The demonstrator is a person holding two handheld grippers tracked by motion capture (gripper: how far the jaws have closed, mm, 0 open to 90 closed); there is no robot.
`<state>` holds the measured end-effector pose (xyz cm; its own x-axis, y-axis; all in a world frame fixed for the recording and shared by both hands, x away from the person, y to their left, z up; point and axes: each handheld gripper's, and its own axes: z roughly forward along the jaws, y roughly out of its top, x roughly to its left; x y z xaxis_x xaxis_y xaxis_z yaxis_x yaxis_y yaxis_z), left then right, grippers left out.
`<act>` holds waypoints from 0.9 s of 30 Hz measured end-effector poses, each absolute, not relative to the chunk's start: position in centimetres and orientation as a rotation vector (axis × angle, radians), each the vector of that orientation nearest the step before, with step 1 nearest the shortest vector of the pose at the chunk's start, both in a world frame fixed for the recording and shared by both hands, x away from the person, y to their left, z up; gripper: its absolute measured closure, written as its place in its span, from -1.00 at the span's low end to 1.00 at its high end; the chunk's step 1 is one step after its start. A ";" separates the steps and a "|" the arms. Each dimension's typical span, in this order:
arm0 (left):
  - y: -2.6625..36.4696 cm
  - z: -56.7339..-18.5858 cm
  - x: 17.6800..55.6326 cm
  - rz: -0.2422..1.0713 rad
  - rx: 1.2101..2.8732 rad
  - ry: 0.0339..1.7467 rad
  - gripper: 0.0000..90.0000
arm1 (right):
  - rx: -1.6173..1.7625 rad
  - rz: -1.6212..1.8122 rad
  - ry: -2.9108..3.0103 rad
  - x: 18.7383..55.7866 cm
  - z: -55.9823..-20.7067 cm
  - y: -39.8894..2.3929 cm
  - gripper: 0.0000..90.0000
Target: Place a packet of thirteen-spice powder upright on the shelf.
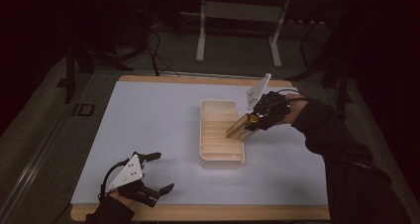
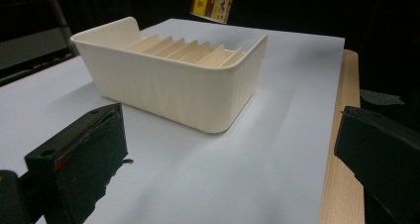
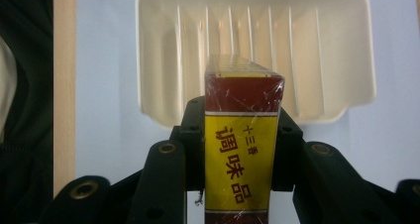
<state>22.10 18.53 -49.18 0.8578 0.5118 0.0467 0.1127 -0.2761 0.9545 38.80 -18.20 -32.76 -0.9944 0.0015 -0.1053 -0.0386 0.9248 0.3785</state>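
Currently cream slotted bin (image 1: 221,157) on bench (image 1: 148,125), slots bare; right hand-held gripper (image 1: 253,120) clamps yellow-red box (image 1: 239,127) above it; left hand-held gripper (image 1: 162,172) spread wide.

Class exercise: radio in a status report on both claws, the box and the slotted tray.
Right claw shut on yellow-and-brown box, held tilted above the cream slotted tray. Left claw open, near table edge. Tray slots bare, nothing in the way.

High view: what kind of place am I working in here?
Probably a lab or recording bench, not a home: a white work mat on a wooden table, a dark room behind with metal stand legs and loose cables on the floor.
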 end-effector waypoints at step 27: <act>18.5 -49.3 22.1 0.410 1.841 0.467 -1.00 | -0.162 0.796 2.960 40.3 -36.6 -17.3 0.50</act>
